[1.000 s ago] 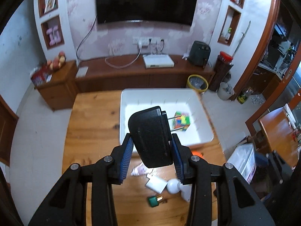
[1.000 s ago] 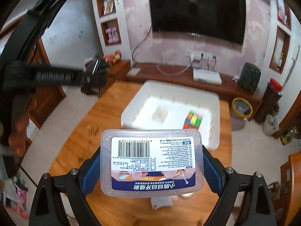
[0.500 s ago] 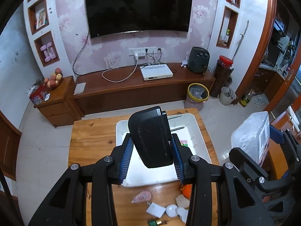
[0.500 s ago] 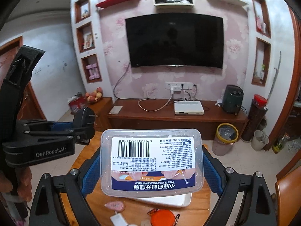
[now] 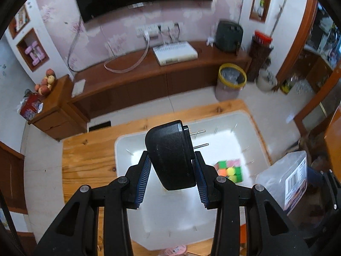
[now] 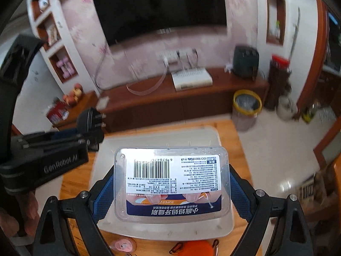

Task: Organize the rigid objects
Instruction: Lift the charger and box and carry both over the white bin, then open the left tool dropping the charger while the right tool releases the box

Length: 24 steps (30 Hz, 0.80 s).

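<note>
My left gripper (image 5: 173, 168) is shut on a black plug adapter (image 5: 171, 155), its two metal prongs pointing right, held above the white tray (image 5: 253, 128). A colourful puzzle cube (image 5: 229, 169) lies in the tray's right part. My right gripper (image 6: 171, 189) is shut on a clear plastic box (image 6: 171, 183) with a barcode label, held over the same tray (image 6: 215, 134). That box (image 5: 285, 181) shows at the right edge of the left wrist view. The left gripper with the adapter (image 6: 90, 123) appears at the left of the right wrist view.
The tray sits on a wooden table (image 5: 85, 162). Near the table's front edge lie a pink item (image 6: 124, 245) and an orange round thing (image 6: 197, 248) with black clips. A yellow-rimmed bin (image 5: 231, 81) stands on the floor beyond, before a long TV cabinet (image 5: 149, 72).
Both grippers pulled back and tilted up, then came forward and down over the tray again. Both kept hold of their things. The right gripper with its box now shows at the left view's right edge.
</note>
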Available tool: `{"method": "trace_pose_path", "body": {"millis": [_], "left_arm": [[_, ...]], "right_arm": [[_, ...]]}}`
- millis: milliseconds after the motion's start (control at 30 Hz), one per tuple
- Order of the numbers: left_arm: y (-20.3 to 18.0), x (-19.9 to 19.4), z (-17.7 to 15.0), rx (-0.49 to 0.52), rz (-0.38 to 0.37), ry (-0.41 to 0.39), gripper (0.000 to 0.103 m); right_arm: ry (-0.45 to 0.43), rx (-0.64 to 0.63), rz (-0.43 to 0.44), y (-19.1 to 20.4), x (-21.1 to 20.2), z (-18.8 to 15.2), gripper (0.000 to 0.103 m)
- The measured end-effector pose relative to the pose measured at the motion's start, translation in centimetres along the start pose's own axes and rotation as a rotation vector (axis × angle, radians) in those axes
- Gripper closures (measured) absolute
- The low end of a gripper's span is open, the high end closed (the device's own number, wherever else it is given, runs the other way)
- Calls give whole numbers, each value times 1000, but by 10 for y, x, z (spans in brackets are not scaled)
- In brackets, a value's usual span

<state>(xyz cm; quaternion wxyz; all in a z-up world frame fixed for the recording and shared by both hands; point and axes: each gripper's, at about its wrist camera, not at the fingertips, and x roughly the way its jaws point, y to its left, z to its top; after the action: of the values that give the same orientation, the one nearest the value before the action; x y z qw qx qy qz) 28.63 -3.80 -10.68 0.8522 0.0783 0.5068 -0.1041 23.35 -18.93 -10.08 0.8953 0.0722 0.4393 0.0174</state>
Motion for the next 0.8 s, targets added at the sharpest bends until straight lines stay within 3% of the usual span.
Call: {"method": "trace_pose_path", "body": {"millis": [367, 800], "left_arm": [[-26, 89, -18, 111, 2, 188, 60], [-56, 127, -34, 237, 8, 295, 60]], "right_arm": [[248, 40, -70, -6, 87, -56, 10], [406, 9, -120, 2, 123, -87, 9]]}}
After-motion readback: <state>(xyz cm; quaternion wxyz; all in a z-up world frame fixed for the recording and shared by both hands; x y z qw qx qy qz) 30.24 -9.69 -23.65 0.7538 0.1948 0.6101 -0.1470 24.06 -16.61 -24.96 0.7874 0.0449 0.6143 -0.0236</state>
